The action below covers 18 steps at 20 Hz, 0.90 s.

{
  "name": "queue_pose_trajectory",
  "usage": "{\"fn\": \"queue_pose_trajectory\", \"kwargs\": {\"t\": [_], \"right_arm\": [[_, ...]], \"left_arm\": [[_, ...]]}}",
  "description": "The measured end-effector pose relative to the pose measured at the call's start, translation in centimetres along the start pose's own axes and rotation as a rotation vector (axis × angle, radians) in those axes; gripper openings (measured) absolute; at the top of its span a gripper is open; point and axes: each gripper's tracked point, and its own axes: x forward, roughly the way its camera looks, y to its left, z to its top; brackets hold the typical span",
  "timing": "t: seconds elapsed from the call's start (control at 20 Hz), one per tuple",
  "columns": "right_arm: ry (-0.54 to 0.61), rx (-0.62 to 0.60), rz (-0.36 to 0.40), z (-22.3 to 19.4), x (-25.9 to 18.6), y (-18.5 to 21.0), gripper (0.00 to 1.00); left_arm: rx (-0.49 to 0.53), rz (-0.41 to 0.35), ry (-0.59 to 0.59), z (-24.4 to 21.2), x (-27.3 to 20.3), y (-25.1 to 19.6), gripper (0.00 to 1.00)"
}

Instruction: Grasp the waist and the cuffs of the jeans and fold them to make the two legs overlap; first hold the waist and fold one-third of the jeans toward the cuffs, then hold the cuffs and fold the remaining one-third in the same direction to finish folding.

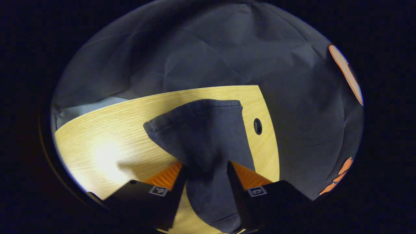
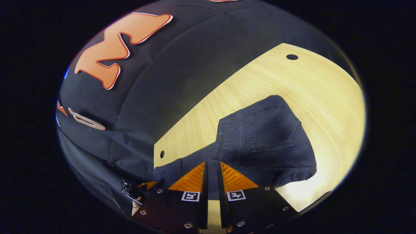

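With each tool (image 1: 205, 169) (image 2: 213, 172) clamped on the dark denim jeans (image 2: 266, 139), we lift evenly over the pale wooden surface (image 2: 325, 97), keeping both legs aligned.

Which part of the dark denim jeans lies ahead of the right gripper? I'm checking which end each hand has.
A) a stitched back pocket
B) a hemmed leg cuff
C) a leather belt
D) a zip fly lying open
A: in the right gripper view the dark denim jeans show a stitched back pocket ahead of the right gripper, which pinches the cloth over the light wooden table.
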Motion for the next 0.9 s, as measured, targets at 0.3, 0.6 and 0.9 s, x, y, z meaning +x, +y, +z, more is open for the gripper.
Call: {"fn": "queue_pose_trajectory", "kwargs": {"t": [0.3, 0.6, 0.9], "right_arm": [[0.001, 0.01, -0.027, 0.3, -0.1, -0.3, 0.16], [-0.023, 0.056, -0.016, 1.1, -0.6, -0.3, 0.16], [-0.098, -0.01, -0.047, 3.2, -2.6, -2.4, 0.16]], "left_arm": [[0.085, -0.061, -0.023, 0.1, -0.8, -2.0, 0.04], [0.41, -0.221, -0.164, 0.1, -8.3, -13.0, 0.03], [0.682, -0.381, -0.231, -7.3, -15.2, -23.8, 0.03]]}}
